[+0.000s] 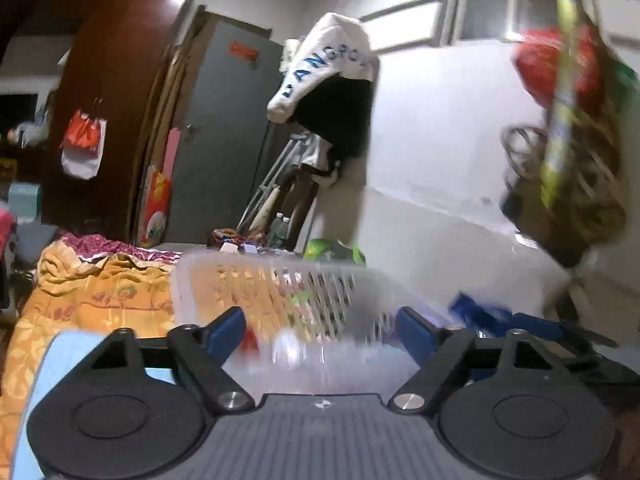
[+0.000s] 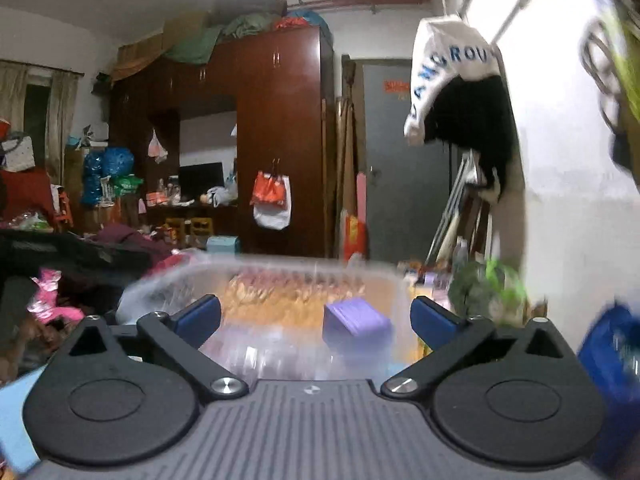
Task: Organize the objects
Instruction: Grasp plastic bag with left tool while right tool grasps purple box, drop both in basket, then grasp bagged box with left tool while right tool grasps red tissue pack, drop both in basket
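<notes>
Both claws stand spread with nothing between their blue pads: our left claw (image 1: 320, 328) and our right claw (image 2: 316, 318) each look over the near rim of a clear plastic basket (image 1: 280, 280), and no pad touches it. We cannot speak of a tabletop here; the basket appears to rest on a bed, on an orange patterned quilt (image 1: 100, 292) that shows through its slotted walls. From the right wrist view we see a purple box (image 2: 356, 326) lying inside the basket toward its right end, which we judge is there because it has been sorted into the container. Other items in the basket are too blurred to name; a red patch and a clear, bottle-like shape show low in the left wrist view. We read the wide jaws as a release: the basket sits on its own and neither claw carries anything. A blue object (image 2: 616, 360) lies just beside the basket on the right, outside it, and we would guess it is a candidate for the next pick, though its blur hides what it is.
</notes>
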`<control>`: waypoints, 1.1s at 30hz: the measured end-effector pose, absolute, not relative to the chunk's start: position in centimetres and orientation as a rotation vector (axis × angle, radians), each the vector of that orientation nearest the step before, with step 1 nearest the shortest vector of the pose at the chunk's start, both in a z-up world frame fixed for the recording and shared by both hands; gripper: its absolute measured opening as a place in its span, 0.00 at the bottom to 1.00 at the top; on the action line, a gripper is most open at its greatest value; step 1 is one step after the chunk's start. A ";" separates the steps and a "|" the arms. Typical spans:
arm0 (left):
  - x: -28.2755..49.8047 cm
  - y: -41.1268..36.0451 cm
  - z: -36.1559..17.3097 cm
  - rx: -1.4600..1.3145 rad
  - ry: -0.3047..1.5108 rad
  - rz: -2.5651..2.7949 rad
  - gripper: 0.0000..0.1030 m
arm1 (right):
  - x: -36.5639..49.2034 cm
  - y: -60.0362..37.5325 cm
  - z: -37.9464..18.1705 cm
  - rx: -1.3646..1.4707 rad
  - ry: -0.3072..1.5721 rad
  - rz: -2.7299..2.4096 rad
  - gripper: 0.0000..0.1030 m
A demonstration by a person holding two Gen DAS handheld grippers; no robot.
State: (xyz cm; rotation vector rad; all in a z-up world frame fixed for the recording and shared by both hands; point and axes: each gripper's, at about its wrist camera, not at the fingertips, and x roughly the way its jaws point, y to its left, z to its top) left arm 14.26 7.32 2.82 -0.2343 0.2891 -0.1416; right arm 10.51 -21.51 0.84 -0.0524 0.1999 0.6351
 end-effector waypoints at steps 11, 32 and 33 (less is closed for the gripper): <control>11.5 7.3 -6.1 -0.238 0.512 -0.068 0.87 | 12.9 -18.9 -6.4 -0.204 0.559 0.694 0.77; 12.8 4.2 -6.8 -0.110 0.597 -0.016 0.76 | 11.3 -20.1 -7.4 -0.167 0.485 0.556 0.55; 13.0 3.5 -6.8 -0.065 0.608 -0.008 0.76 | 11.3 -19.9 -7.4 -0.174 0.484 0.553 0.55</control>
